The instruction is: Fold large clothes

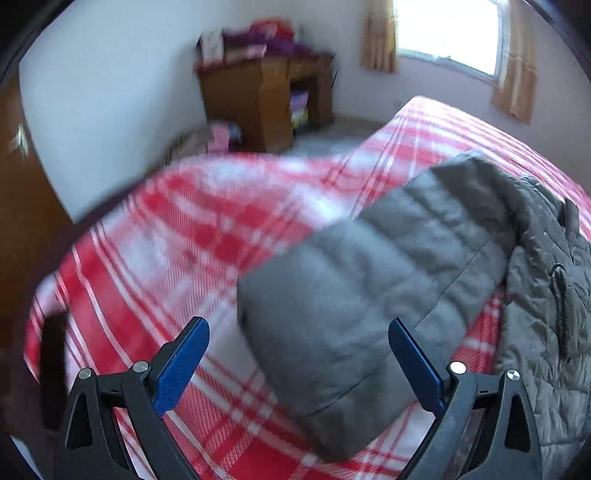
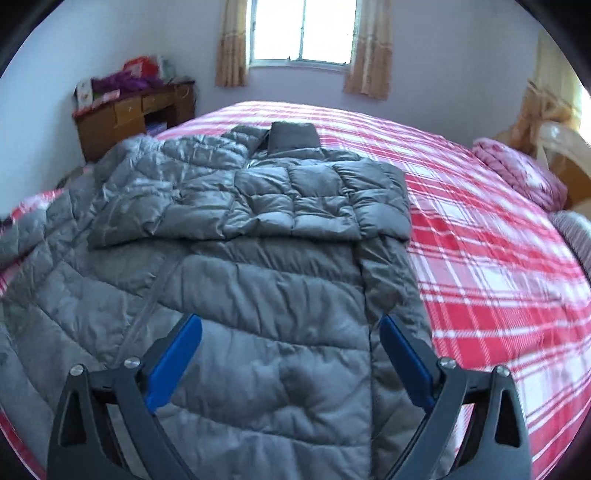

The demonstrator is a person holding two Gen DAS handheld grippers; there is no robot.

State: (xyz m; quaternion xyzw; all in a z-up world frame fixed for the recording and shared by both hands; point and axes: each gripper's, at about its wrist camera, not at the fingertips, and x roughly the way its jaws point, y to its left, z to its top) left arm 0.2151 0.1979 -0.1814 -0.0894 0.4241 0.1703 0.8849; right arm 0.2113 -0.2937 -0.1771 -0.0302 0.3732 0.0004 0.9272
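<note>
On the red plaid bed lies the grey puffer jacket, one sleeve already folded across its chest. Both the left gripper and right gripper hover wide open, holding nothing, the left aimed at the other sleeve, likely to fold it next.

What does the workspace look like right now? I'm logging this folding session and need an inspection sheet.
Surface: bed covered by a red and white plaid sheet.
Job's things: grey puffer jacket lying flat; one sleeve folded across its chest, the other sleeve stretched out over the sheet.
Clutter: pink bedding bundle at the bed's far right edge.
Grippers: left gripper open above the stretched sleeve's cuff; right gripper open above the jacket body; neither holds anything.
Cables: nothing seen.
Surroundings: wooden desk piled with items, curtained window, pale walls.
</note>
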